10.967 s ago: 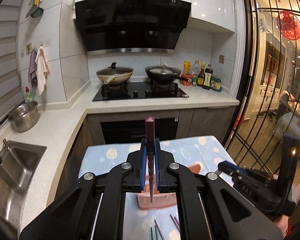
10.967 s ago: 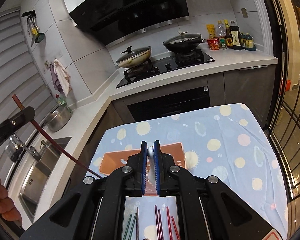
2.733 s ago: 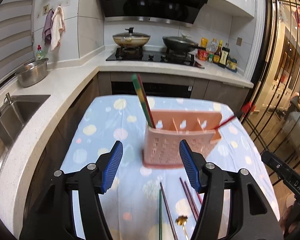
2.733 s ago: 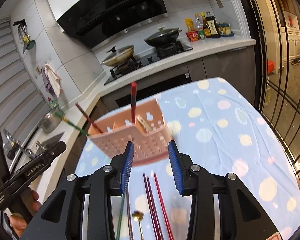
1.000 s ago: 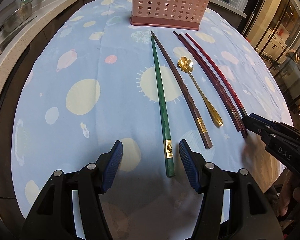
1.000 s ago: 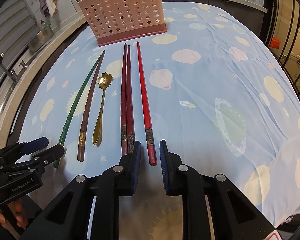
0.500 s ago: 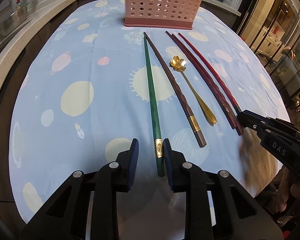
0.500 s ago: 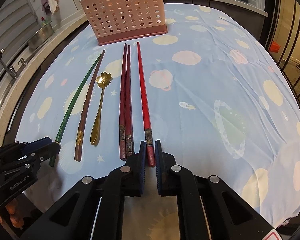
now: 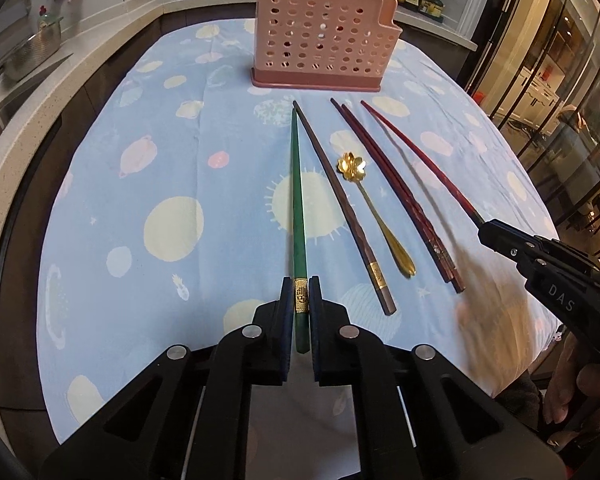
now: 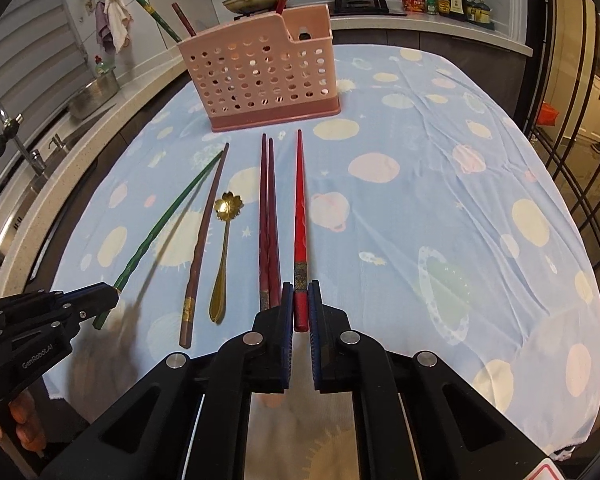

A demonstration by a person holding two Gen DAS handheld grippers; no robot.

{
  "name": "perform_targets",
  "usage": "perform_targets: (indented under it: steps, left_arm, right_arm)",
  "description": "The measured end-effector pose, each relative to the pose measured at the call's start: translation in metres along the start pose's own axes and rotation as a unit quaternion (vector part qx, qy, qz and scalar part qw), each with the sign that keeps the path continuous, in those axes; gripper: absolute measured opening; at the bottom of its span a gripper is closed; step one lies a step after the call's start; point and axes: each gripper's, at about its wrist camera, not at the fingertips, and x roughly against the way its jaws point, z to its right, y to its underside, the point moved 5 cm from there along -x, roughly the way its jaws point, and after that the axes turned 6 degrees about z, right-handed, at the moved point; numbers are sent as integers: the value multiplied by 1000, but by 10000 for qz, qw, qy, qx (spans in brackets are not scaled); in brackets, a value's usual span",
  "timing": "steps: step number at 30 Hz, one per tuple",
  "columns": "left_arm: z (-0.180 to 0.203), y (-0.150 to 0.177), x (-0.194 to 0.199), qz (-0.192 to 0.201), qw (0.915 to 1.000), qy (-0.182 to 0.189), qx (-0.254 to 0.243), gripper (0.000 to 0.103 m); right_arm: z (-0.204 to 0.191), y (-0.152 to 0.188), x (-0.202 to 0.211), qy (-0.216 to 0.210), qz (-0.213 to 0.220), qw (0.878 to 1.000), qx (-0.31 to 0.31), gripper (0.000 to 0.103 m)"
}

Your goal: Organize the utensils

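Both pairs of tongs have just been closing, and now each one pinches a stick that lay loose a moment ago. Our left tongs [image 9: 301,300] squeeze the thick end of the green chopstick [image 9: 298,200], right at its gold band, and our right tongs [image 10: 301,304] squeeze the thick end of the red chopstick [image 10: 299,216]. We grab the thick ends so the thin tips point away from us, toward the pink basket [image 10: 260,80] at the far side of the surface [image 10: 440,200]. That way, we think, the tips can slide in first. The back ends look a bit lifted, with shadows under them, while the tips seem to be near the cloth. Both hands tilt down and forward, side by side. Between the two sticks lie a brown chopstick [image 10: 202,240], a gold spoon [image 10: 224,248] and two dark red chopsticks [image 10: 268,220], untouched. A few sticks already stand in the basket.
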Motion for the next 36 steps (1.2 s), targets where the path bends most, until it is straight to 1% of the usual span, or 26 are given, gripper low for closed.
perform_targets:
  steps: [5,12,13,15,19,22,25,28,29,30,31,32,33,36]
  left_arm:
    - [-2,-25,22,361,9993,-48,8,7]
    - [-9,-59,48,822,9965,-96,89,7]
    - [-10,-65,51,882,9960,-96,100,7]
    - [-11,-76,56,993,9949,-107,124,0]
    - [-12,-99,65,1213,9925,-70,159,0]
    - [-12,-114,70,1385,9902,-129,110,0]
    - [-14,-119,70,1374,9903,-129,137,1]
    - [-22,-108,62,1204,9925,-140,175,2]
    - [-25,-101,57,1118,9934,-184,179,6]
    - [-29,-93,52,1018,9944,-216,191,16]
    - [-34,-82,45,901,9953,-281,230,23]
    - [-40,-73,40,821,9958,-316,262,36]
    - [-45,-63,35,733,9963,-343,279,42]
    - [-58,-32,16,399,9976,-487,296,43]
  right_arm:
    - [2,-31,24,-69,462,9988,-110,7]
    - [7,-75,55,-131,1065,9939,-251,7]
    - [7,-81,58,-154,1129,9931,-273,7]
    - [7,-91,64,-188,1257,9915,-291,7]
    - [4,-109,72,-223,1480,9884,-240,7]
    - [2,-119,76,-237,1611,9865,-199,7]
    - [2,-122,77,-262,1664,9855,-224,7]
    - [2,-118,78,-260,1650,9857,-228,7]
    - [2,-115,79,-258,1632,9860,-225,7]
    - [2,-112,78,-264,1606,9864,-234,7]
    - [3,-109,78,-279,1572,9868,-254,7]
    - [3,-106,78,-289,1541,9873,-273,7]
    - [4,-103,78,-298,1511,9876,-296,7]
    - [5,-96,78,-311,1432,9886,-343,7]
